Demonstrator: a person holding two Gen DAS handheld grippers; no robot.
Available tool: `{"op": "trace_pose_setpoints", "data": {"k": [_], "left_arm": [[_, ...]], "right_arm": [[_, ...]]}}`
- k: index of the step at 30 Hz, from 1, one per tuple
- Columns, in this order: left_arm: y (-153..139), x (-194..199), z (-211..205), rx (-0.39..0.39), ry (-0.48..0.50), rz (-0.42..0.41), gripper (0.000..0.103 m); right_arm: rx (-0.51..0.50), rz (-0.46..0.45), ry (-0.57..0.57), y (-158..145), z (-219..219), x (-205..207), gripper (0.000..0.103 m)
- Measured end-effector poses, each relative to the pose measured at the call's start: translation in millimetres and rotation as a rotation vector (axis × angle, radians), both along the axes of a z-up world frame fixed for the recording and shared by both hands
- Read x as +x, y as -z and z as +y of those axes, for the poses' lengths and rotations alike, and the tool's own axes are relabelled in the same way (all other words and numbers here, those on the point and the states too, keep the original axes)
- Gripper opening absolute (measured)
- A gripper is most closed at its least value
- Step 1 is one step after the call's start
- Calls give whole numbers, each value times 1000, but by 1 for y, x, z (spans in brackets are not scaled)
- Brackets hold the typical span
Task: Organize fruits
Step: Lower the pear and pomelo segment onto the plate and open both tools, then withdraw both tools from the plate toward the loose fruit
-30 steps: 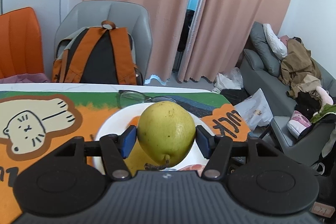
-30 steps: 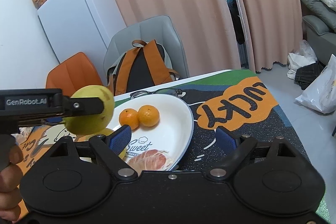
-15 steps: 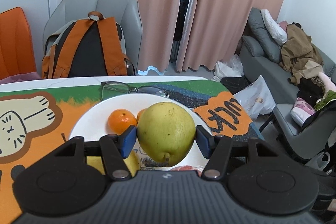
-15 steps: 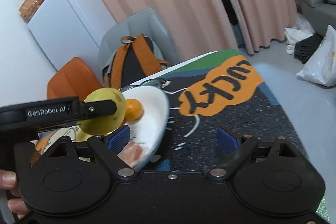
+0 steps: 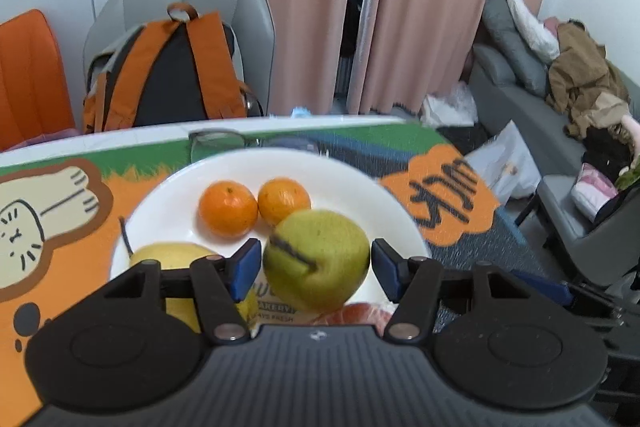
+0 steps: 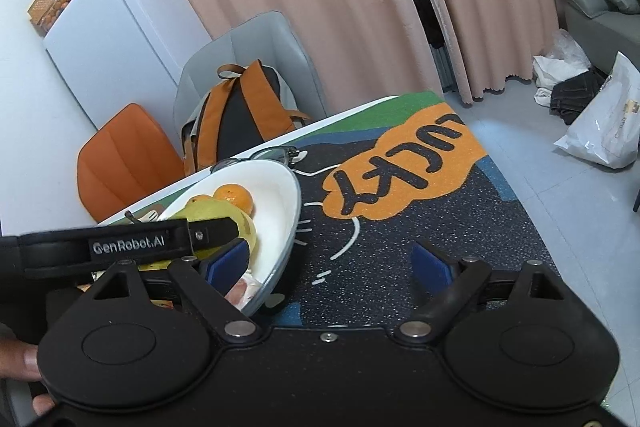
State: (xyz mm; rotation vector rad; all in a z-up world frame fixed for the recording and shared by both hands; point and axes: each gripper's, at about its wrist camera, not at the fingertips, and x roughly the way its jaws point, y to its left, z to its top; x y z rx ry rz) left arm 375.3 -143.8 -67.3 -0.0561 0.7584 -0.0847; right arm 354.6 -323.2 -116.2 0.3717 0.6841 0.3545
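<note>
A green pear [image 5: 316, 259] lies on the white plate [image 5: 360, 187], stem toward me, slightly blurred. My left gripper [image 5: 316, 267] is open around it, its blue pads [image 5: 244, 267] apart from the fruit. On the plate are also two tangerines [image 5: 228, 209], a yellow pear [image 5: 176, 259] at the left and a red fruit [image 5: 356, 313] near the front rim. My right gripper [image 6: 336, 263] is open and empty over the dark mat, right of the plate [image 6: 288, 195]. The left gripper's finger [image 6: 140, 247] crosses the pear [image 6: 216, 215] in the right wrist view.
Eyeglasses [image 5: 224, 141] lie just behind the plate. A cartoon mat [image 5: 452, 195] covers the table. A grey chair with an orange backpack [image 5: 168, 75] and an orange chair [image 5: 28, 75] stand behind the table. A sofa [image 5: 560, 115] and bags are to the right.
My left gripper lowered over the plate and opened, letting go of the green pear, which now lies on the plate. The right gripper shifted right, away from the plate.
</note>
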Motion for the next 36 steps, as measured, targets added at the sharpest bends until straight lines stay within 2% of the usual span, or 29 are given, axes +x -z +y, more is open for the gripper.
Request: {"op": "trace_pose_setpoints", "data": {"k": [4,10,15,19,23,30,36], "left_arm": [[-16,-8,8,0,-17,-34,60],[-28,-26,27,-7,-57,-21,63],[-35,-46,51,-22,-100,-10,80],[-42,-62,69,-16,-146,-22,87],[-44,-76,88,-43,-184,-25,95],[-46,-95,116,-108,-219,-23,97],[-47,-111,129,-136,-227,-31,98]], "right_arm": [[0,-19,-26,-5,5,-4,89],[-3,-29,-37,-10,10,-7,88],[-17,-25,-45,-15,20,-9,88],[-35,-41,-61,-23,31,-16,88],[-33,-38,-74,-28,39,-22,89],[-55,-62,-99,-43,56,-42,101],[-71,-63,-105,-47,67,-57,103]]}}
